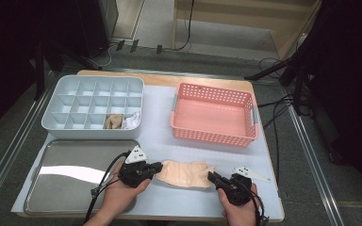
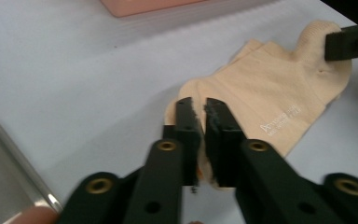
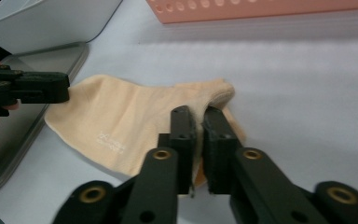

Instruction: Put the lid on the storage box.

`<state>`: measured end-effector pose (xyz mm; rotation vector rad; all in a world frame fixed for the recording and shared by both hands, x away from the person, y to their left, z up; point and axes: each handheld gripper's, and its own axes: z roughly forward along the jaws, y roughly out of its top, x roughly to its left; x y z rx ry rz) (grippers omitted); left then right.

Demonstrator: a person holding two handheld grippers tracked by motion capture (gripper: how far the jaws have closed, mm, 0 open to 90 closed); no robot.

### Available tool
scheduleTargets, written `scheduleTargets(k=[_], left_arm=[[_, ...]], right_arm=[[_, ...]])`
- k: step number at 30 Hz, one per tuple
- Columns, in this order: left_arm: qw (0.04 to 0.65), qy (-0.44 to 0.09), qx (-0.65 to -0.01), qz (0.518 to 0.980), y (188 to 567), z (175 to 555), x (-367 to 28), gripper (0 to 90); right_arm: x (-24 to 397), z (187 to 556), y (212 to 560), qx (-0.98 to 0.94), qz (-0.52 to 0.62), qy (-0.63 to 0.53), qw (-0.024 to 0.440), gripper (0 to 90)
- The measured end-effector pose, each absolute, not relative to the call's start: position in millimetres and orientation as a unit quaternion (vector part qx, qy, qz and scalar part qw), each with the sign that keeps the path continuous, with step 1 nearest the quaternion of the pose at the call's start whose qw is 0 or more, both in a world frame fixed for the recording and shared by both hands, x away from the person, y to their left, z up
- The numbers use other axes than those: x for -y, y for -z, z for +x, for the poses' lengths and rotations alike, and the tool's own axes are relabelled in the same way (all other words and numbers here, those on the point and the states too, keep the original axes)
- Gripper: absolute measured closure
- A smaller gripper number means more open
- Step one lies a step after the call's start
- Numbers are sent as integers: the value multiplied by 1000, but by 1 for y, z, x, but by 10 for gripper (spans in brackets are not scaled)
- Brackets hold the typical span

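On the white table mat (image 1: 169, 136), between the steel tray (image 1: 70, 174) and the pink plastic basket (image 1: 214, 115), the left gripper (image 1: 156, 168) pinches one end of a flat peach fabric sock (image 1: 184, 173); the right gripper (image 1: 213, 177) clamps the other end.

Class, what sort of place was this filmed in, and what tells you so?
Probably a recording workspace: cables on the floor, dark stands round a table, and hand-held grippers, left gripper and right gripper, pinching a beige sock.
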<state>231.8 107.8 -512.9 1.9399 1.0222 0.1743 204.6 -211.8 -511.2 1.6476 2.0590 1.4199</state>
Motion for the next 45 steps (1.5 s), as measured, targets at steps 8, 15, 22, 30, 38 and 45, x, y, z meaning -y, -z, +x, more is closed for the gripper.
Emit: scheduleTargets(k=[8,15,22,30,38,45], left_arm=[[472,-41,-412,779,511,233,-107,896],[404,-69,-418,811,521,235,-102,895],[388,-78,-411,821,521,232,-105,895],[417,-62,-409,810,519,233,-106,782],[403,-76,-405,817,520,233,-105,887],[399,-74,-411,816,522,232,-109,888]], right_arm=[[210,203,501,-678,527,-505,93,889],[211,214,521,-702,546,-450,78,888],[213,214,521,-697,552,-451,78,868],[214,213,518,-691,550,-463,75,887],[208,213,508,-692,519,-492,92,894],[218,222,514,-694,533,-479,79,884]])
